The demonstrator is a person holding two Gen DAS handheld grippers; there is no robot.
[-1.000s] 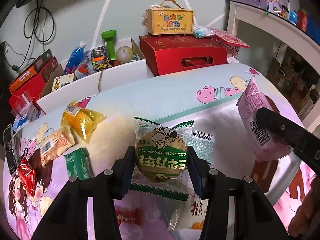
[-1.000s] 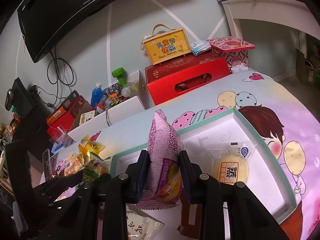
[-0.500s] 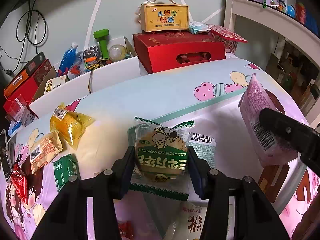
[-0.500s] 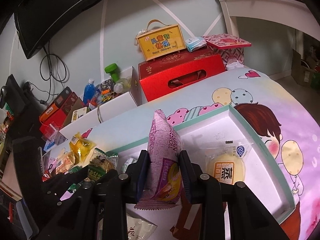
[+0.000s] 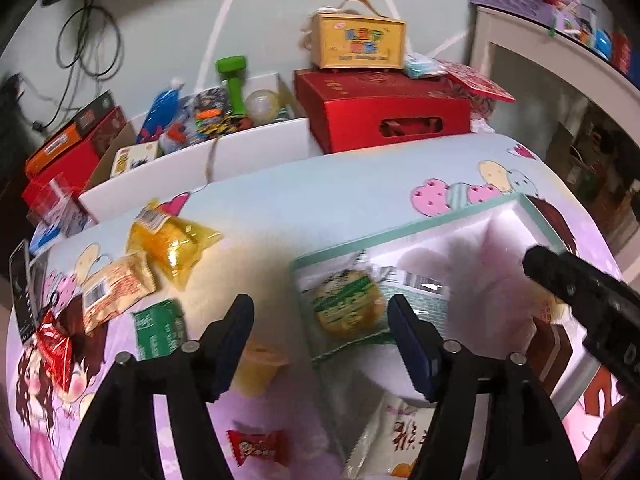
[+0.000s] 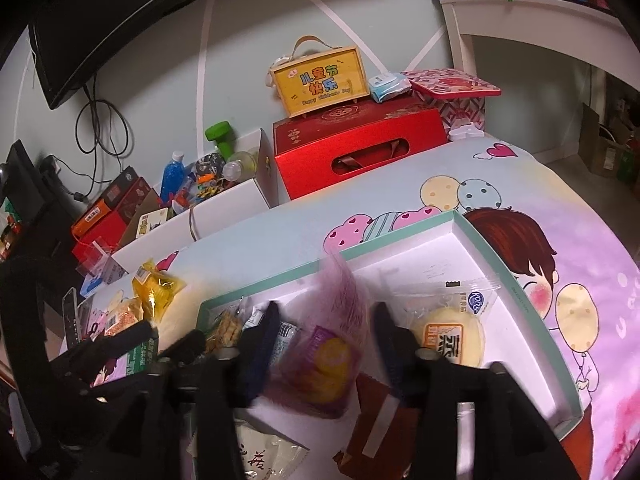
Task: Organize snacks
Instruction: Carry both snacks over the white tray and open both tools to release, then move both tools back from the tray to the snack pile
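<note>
Left wrist view: green-labelled biscuit pack lies flat in the near-left corner of the white tray, clear wrapper with green zigzag edging, round tan biscuit showing through, print blurred. It sits between and just beyond the tips of the left hand-held gripper, whose jaws are spread wide and touch nothing. A pale green barcode pack lies just beside it on the right. Loose on the cartoon-print tabletop left of the tray: yellow pack, tan pack, green pack, red pack; a red candy lies nearer the camera. Right wrist view: purple pack, motion-blurred, lies tilted inside the tray between the jaws of the right hand-held gripper; jaws are apart and not pressing it, so released. Pack shows pale purple top, yellow roll picture low down. A round yellow cake in clear wrap rests in the tray just to its right. Right hand-held gripper points down and forward over the tray's near side; left one is seen at lower left, over the tray's left corner.
</note>
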